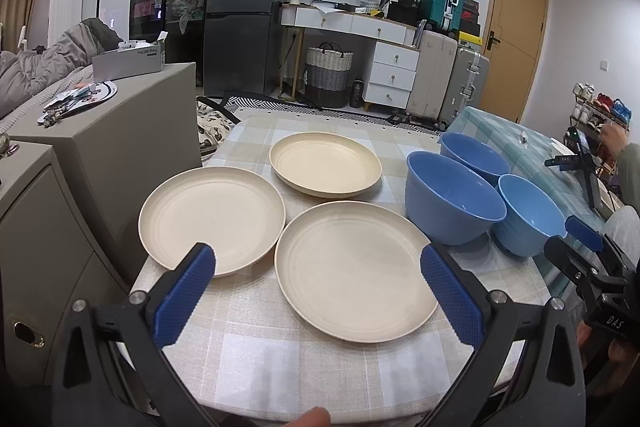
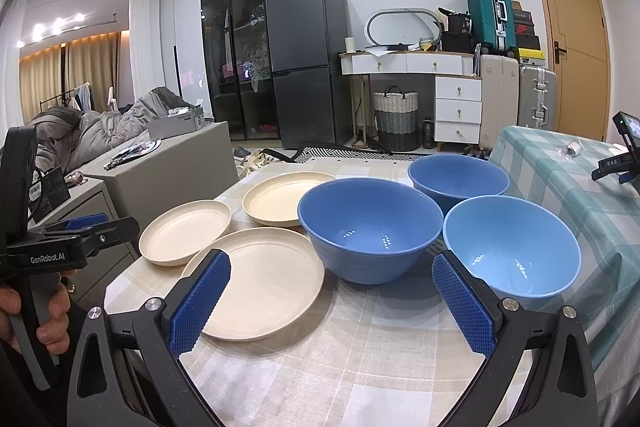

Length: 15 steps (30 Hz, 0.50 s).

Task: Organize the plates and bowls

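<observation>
Three cream plates lie apart on the checked tablecloth: a near plate [image 1: 356,271] [image 2: 260,287], a left plate [image 1: 212,215] [image 2: 186,235] and a far plate [image 1: 325,163] [image 2: 280,199]. To their right stand three blue bowls: a large dark one [image 1: 454,195] [image 2: 370,227], a far dark one [image 1: 474,151] [image 2: 458,179] and a lighter one [image 1: 530,211] [image 2: 512,251]. My left gripper [image 1: 316,267] hovers open over the near plate's front edge, holding nothing. My right gripper [image 2: 332,279] is open and empty in front of the large bowl.
A grey cabinet [image 1: 108,131] stands against the table's left side. A second table with a teal checked cloth [image 2: 580,195] adjoins on the right, carrying a small camera stand [image 2: 624,147]. Fridge [image 2: 308,63], drawers and suitcases line the far wall.
</observation>
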Tool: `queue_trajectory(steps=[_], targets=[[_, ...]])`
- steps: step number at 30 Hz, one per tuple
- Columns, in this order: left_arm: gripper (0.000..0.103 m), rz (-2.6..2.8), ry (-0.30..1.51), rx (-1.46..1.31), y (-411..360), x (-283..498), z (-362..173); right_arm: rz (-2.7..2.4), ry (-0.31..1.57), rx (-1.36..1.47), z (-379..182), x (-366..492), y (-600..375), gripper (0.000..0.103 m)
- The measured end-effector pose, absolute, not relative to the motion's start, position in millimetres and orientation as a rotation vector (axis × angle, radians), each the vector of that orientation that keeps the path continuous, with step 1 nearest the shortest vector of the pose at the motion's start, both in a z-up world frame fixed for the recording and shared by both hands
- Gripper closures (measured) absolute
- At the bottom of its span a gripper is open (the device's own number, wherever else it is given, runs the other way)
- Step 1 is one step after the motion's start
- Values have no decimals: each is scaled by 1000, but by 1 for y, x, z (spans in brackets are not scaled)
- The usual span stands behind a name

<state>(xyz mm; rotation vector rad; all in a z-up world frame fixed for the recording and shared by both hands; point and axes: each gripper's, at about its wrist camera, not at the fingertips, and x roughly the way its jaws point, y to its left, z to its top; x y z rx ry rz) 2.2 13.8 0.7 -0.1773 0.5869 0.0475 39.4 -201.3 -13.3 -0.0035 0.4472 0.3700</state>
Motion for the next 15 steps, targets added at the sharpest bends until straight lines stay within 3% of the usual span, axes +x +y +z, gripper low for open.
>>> queue_trajectory(steps=[15], targets=[[0,84,584,-211,35,1,11,398,463,-15,3,46,-191,0]])
